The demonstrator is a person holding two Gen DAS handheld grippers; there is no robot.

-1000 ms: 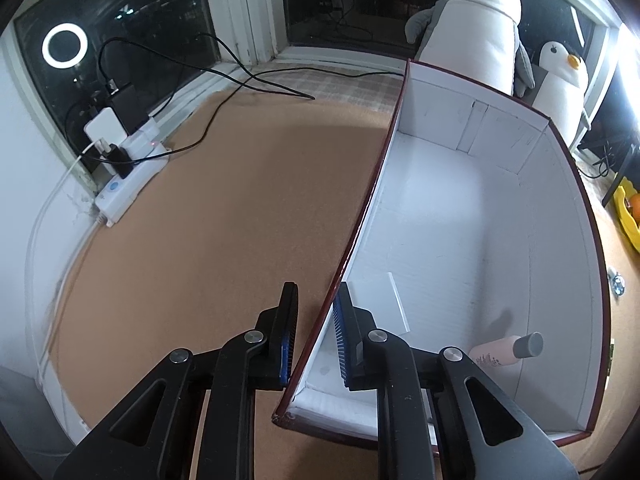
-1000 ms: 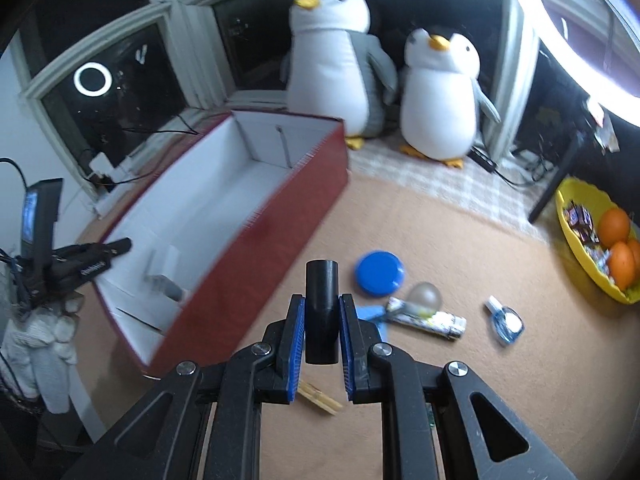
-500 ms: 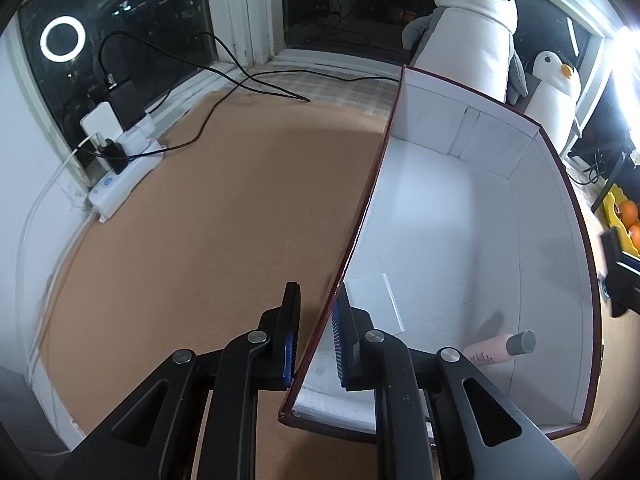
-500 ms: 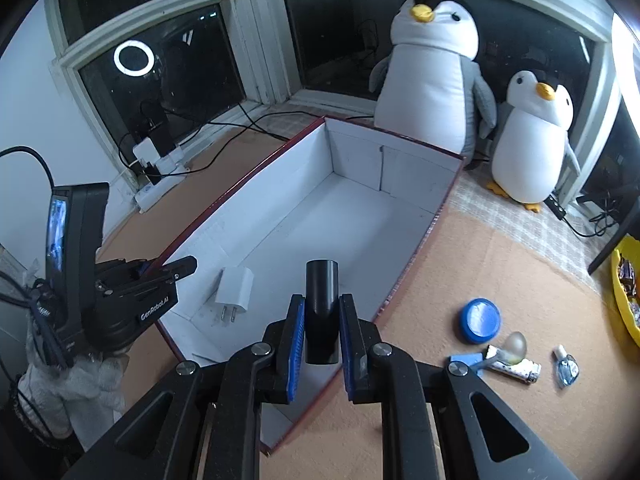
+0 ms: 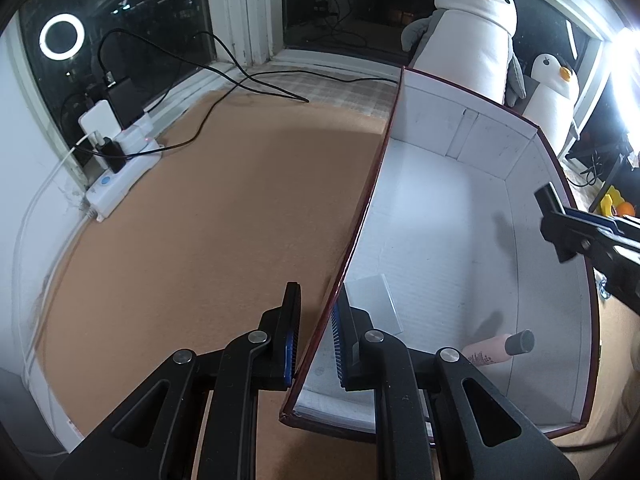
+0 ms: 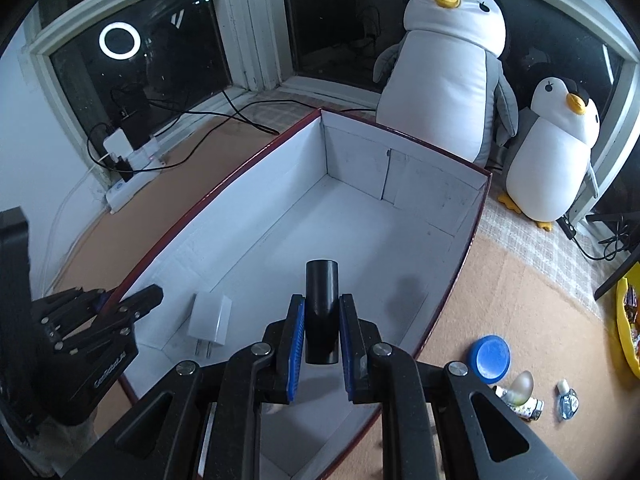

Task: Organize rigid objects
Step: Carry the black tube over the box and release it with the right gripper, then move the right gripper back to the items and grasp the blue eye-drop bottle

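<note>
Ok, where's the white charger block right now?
The white charger block lies flat on the floor of the red, white-lined box, near its left wall, beside the left gripper clamped on that wall.

Black cylinder [image 6: 322, 312] held over white-lined box [image 6: 404, 200].

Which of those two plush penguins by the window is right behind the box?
The big plush penguin, standing directly behind the far wall of the red-edged white box. The small plush penguin stands off to the right of the box.
</note>
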